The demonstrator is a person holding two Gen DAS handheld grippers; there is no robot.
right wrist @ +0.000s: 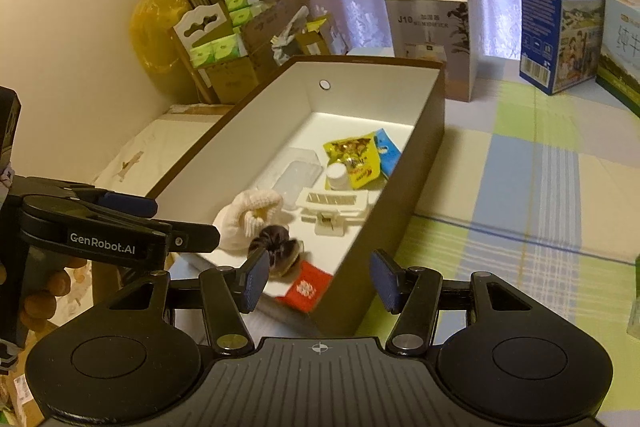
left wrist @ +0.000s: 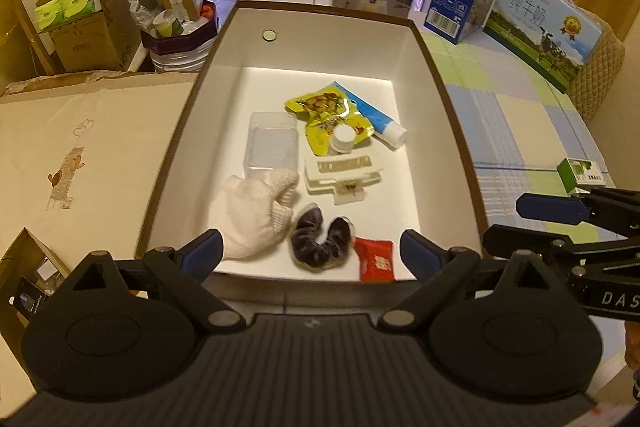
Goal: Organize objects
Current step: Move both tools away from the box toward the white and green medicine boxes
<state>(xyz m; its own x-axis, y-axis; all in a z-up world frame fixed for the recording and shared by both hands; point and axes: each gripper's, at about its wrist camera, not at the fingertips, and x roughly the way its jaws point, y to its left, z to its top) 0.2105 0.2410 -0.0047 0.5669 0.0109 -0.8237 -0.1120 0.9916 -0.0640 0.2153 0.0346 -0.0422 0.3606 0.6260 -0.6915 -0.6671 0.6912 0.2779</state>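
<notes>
Jaws of the left gripper (left wrist: 311, 251) gape wide and empty above the shoebox (left wrist: 448, 95), where a white glove (left wrist: 256, 213) lies at seven o'clock beside a dark scrunchie (left wrist: 320, 241) and red packet (left wrist: 375, 261). Half parted, the right gripper (right wrist: 318, 281) holds nothing over the box's near corner.

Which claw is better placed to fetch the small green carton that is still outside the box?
Probably the right claw: it is open and empty, on the side of the box where the green carton lies. The left claw hangs over the box.

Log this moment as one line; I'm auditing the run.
left gripper: open, empty | right gripper: open, empty | box: glove, scrunchie, red packet inside
</notes>
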